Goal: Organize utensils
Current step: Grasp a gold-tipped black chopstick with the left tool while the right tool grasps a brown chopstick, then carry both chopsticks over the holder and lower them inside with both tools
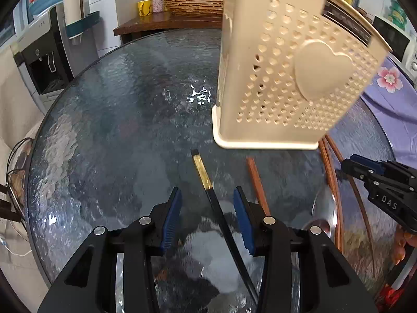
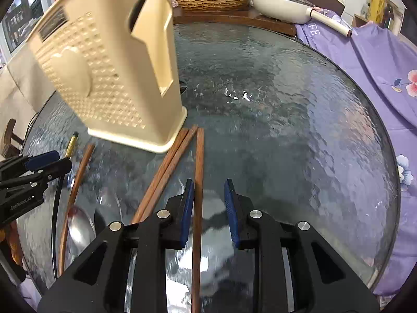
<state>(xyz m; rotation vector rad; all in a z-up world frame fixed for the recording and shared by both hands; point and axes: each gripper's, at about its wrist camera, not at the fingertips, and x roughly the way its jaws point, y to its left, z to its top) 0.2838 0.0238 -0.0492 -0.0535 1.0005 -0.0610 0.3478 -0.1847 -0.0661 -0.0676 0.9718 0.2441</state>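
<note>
At the bottom of the left wrist view, the left gripper (image 1: 207, 219), black with blue ribbed pads, stands partly open. A black chopstick with a gold band near its end (image 1: 208, 185) runs up between the pads, nearer the right-hand one, and neither pad presses on it. Its square tip points to the middle of the frame.

In the right wrist view, the right gripper (image 2: 208, 207) sits at the bottom centre with a narrow gap. A reddish-brown wooden chopstick (image 2: 198, 182) lies straight up the frame inside that gap, just beside the left-hand pad; whether pad and wood touch I cannot tell.

Left of it, two more brown wooden chopsticks (image 2: 166, 169) lie side by side, slanting toward the upper right. A fourth brown chopstick (image 2: 79, 174) lies further left, and a shiny metal spoon bowl (image 2: 79, 224) rests at the lower left.

Above these, in the upper left of that view, stands a cream plastic utensil holder with a perforated wall and a raised heart (image 2: 104, 78); the chopstick ends reach its base. Everything rests on a round table of rippled dark glass (image 2: 299, 130).
</note>
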